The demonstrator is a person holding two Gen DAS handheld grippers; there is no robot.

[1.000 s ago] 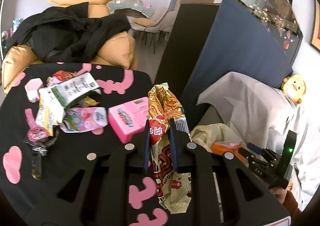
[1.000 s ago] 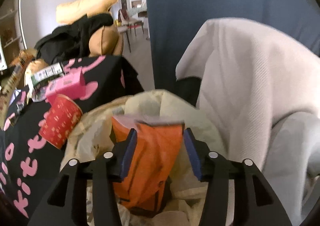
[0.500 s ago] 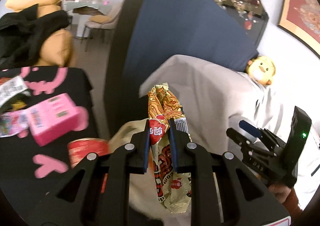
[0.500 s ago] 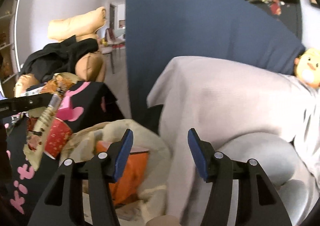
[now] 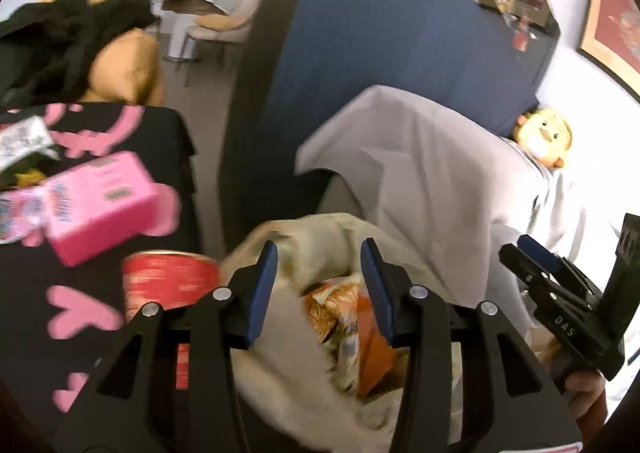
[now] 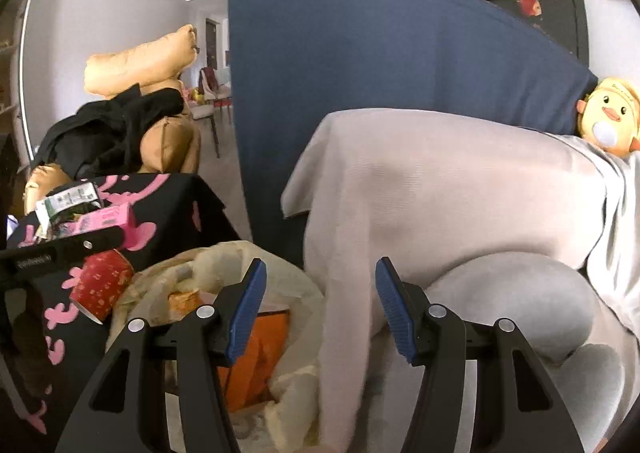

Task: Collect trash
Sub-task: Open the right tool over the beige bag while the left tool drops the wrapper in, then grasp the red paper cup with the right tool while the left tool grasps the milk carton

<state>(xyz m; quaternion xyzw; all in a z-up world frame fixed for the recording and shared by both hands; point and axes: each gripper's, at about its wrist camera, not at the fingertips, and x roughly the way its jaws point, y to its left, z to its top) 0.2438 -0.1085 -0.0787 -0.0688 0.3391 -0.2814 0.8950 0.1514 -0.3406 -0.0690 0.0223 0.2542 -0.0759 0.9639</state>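
My left gripper (image 5: 318, 265) hangs over the mouth of a cream plastic bag (image 5: 320, 229), its jaws opening and pressing on nothing. The patterned snack wrapper (image 5: 340, 325) lies loose inside the bag below them, on an orange packet (image 5: 376, 353). My right gripper (image 6: 320, 281) stands open and empty just right of the bag (image 6: 224, 257), above the orange packet (image 6: 256, 353). In the left wrist view the right gripper (image 5: 520, 249) shows at the right edge. A red paper cup (image 5: 168, 281) leans between the bag and the black table (image 5: 100, 293).
A pink box (image 5: 100, 205) and other wrappers (image 6: 68, 199) lie on the black table with pink shapes. A grey-covered sofa (image 6: 440, 193) is right of the bag, a blue panel (image 6: 360, 73) behind it. A yellow duck plush (image 6: 608, 121) sits on the sofa.
My left gripper carried the snack wrapper from over the table to the bag, then spread its jaws; the wrapper dropped in. My right gripper rose off the orange packet and widened slightly.
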